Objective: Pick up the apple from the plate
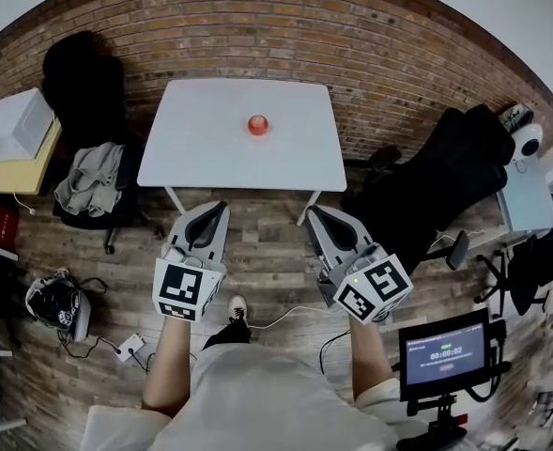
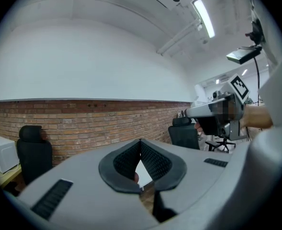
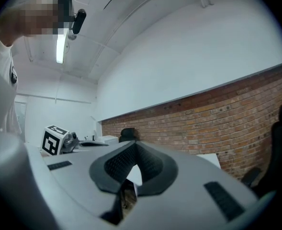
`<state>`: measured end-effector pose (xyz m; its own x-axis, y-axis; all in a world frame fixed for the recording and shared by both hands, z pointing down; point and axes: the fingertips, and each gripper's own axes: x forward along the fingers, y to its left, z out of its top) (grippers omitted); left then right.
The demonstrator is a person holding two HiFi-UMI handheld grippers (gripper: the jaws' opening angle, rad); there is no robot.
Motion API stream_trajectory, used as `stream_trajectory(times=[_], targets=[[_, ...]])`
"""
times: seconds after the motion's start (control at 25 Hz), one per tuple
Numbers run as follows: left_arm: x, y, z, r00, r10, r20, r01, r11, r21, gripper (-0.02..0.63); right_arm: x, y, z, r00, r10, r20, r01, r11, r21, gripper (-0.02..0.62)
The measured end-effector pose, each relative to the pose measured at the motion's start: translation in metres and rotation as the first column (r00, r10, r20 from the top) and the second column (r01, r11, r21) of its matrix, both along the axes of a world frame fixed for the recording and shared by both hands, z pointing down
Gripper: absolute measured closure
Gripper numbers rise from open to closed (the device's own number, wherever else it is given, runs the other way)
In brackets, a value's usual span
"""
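Observation:
A red apple sits near the middle of a white table; whether a plate lies under it I cannot tell. Both grippers are held level over the floor, short of the table's near edge and pointing toward it. My left gripper is shut with its tips touching and nothing between them. Through the gap below its pads, a sliver of the apple shows. My right gripper is also shut and empty. The apple is well ahead of both.
A chair draped with grey clothes stands left of the table, and a black office chair stands to its right. A screen on a stand is at my right. Headgear and a cable box lie on the floor.

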<state>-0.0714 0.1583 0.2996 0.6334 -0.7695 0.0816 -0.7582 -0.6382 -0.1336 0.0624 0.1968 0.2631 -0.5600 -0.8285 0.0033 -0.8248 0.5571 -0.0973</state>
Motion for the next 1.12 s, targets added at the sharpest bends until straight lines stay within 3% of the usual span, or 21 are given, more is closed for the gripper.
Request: stream_trajectory(times=[0.64,1.12], targets=[[-0.004,-0.056,0.015,0.997,0.074,0.023,-0.073,0.997,-0.021,0.6,-0.023,-0.059,0.025,0.996,-0.004,-0.085,-0.002,0.998,-0.068,0.594],[-0.018,-0.125,0.028,0.994,0.103,0.025,-0.102,0.993,-0.054,0.6,-0.037,-0.123,0.032,0.997,0.028,-0.071,-0.035,0.995,-0.092,0.594]])
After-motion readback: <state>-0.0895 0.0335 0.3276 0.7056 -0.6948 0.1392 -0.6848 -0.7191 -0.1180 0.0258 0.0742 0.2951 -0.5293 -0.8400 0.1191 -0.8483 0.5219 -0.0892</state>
